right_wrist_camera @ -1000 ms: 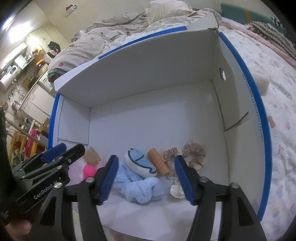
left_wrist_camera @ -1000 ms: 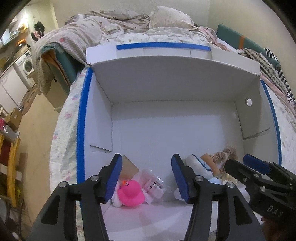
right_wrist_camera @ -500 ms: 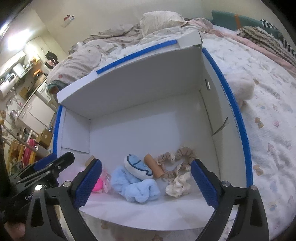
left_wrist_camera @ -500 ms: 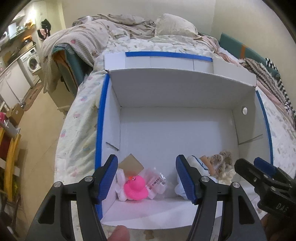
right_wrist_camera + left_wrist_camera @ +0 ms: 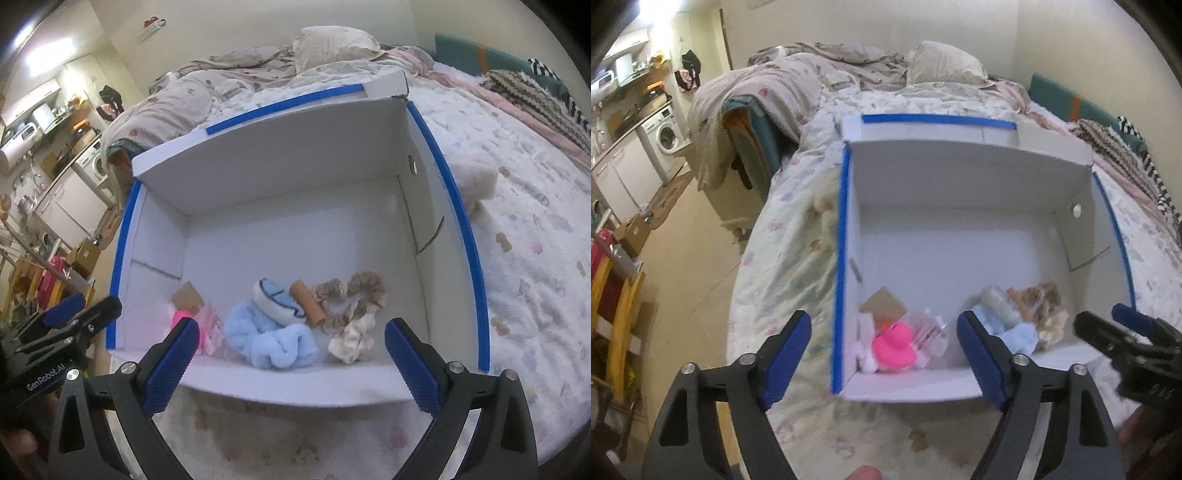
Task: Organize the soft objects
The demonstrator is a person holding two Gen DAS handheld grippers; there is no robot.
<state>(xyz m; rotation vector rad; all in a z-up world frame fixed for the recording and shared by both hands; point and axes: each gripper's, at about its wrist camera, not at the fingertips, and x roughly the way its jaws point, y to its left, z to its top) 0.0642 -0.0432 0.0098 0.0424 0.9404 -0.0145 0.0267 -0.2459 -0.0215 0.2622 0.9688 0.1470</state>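
A white cardboard box (image 5: 960, 177) (image 5: 280, 173) with blue tape on its rims lies on a bed. Along its near wall sit a pink rubber duck (image 5: 894, 345) (image 5: 181, 316), a clear packet (image 5: 929, 332), a light blue fluffy scrunchie (image 5: 271, 339), a small blue-and-white plush (image 5: 277, 302), brown scrunchies (image 5: 351, 299) and a cream scrunchie (image 5: 351, 341). My left gripper (image 5: 886, 356) hovers above the box's near left corner, jaws opening, nothing between them. My right gripper (image 5: 291, 363) hangs over the near wall, wide open and empty.
A fluffy cream item (image 5: 476, 177) lies on the floral bedspread (image 5: 528, 258) right of the box. Rumpled blankets and a pillow (image 5: 942, 62) fill the bed's head. Left of the bed are bare floor (image 5: 683, 266), a washing machine (image 5: 666, 134) and a yellow wooden frame (image 5: 617, 325).
Both grippers drew back and up from inside the box, so more of it and the bed shows. Both jaws spread wider. The objects in the box stayed put.
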